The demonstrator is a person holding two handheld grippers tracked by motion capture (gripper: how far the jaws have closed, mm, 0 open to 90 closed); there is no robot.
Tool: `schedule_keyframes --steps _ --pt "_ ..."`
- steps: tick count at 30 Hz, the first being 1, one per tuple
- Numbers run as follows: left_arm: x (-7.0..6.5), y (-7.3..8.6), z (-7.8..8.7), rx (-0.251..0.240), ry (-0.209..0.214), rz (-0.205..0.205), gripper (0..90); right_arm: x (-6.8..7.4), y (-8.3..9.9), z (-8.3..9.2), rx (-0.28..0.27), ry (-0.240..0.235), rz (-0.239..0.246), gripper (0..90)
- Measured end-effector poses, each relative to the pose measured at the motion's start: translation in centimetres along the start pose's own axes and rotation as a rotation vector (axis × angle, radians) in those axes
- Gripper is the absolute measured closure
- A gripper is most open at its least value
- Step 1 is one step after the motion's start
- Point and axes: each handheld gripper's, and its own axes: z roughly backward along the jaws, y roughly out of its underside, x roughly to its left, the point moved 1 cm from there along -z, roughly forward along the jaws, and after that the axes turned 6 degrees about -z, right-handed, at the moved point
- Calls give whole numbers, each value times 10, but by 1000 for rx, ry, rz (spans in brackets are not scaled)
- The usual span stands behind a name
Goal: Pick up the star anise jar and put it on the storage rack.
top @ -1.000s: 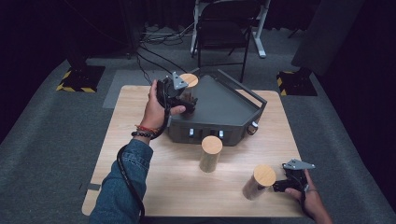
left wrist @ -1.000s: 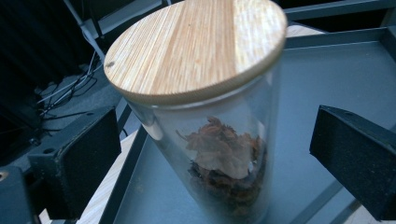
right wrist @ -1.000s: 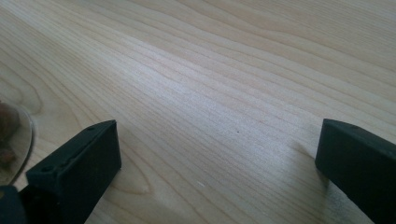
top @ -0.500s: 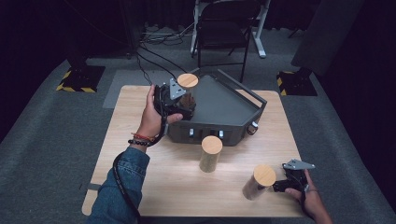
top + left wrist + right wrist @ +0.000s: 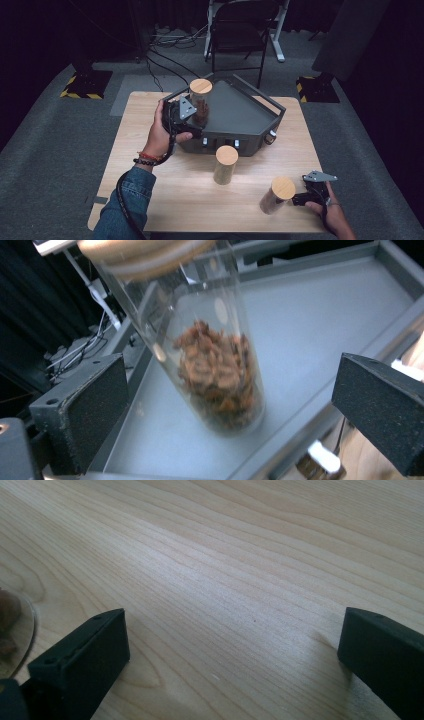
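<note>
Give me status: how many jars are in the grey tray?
One jar of brown bits stands in the grey tray. The left tongs are open around it, jaws apart from the glass, so release looks done. Two cork-lidded jars wait on the table: one before the tray, one beside the open right tongs.

text: none legible | labels: none | tray front marks: possibly labels, too blurred

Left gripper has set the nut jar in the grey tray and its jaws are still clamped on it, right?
Not clamped. In the left gripper view, the left gripper has its jaws spread wide, clear of the nut jar, which does stand in the grey tray.
</note>
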Motion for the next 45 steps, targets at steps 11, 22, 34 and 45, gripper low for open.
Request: schedule_keyframes --steps 11,22,34,45 --pt "-10 21 2 34 6 -29 15 0 0 0 0 0 0 0" --pt "-22 37 1 62 14 -57 15 0 0 0 0 0 0 0" --pt "-36 63 -2 112 42 -73 15 0 0 0 0 0 0 0" --pt "-49 89 -9 165 109 -75 17 0 0 0 0 0 -1 0"
